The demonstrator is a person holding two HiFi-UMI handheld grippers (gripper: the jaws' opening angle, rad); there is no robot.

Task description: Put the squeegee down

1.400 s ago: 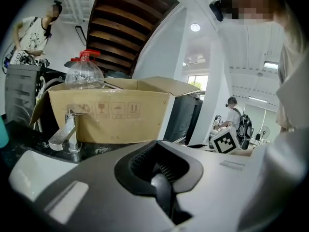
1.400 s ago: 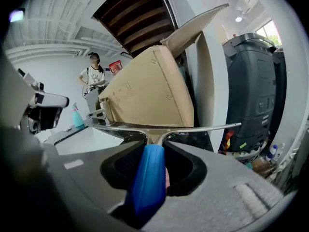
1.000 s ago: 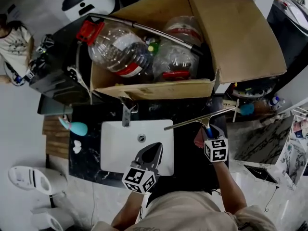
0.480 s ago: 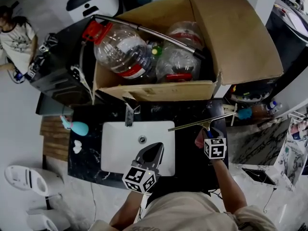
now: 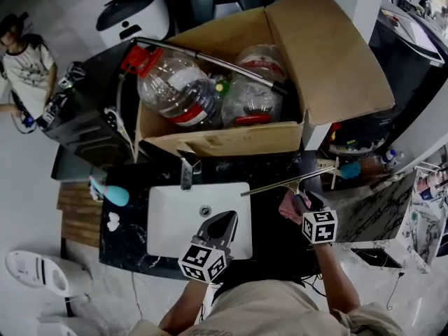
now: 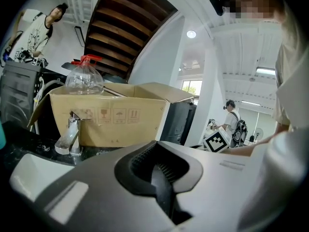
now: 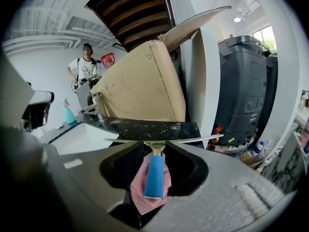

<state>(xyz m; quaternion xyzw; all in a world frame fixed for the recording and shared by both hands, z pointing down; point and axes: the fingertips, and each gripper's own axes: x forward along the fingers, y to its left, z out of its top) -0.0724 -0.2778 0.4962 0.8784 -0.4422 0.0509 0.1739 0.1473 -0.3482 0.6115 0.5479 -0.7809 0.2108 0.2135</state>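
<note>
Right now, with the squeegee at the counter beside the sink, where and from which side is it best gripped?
Grip the blue handle, coming from the person's side along its length. The thin blade of the squeegee lies crosswise at the far end, across the black counter; the handle points back. The right gripper is lined up so, jaws opening, handle loose between them.

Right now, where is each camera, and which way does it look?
Head view: on the person's head, looking steeply down at the sink; shows both arms, the left gripper and the right gripper.
Left gripper view: rides the left gripper, looking along its shut jaws at the faucet and cardboard box; the person's shirt shows.
Right gripper view: rides the right gripper, looking along its opening jaws, squeegee handle between them, toward the box.
Shared: all three show the box.
</note>
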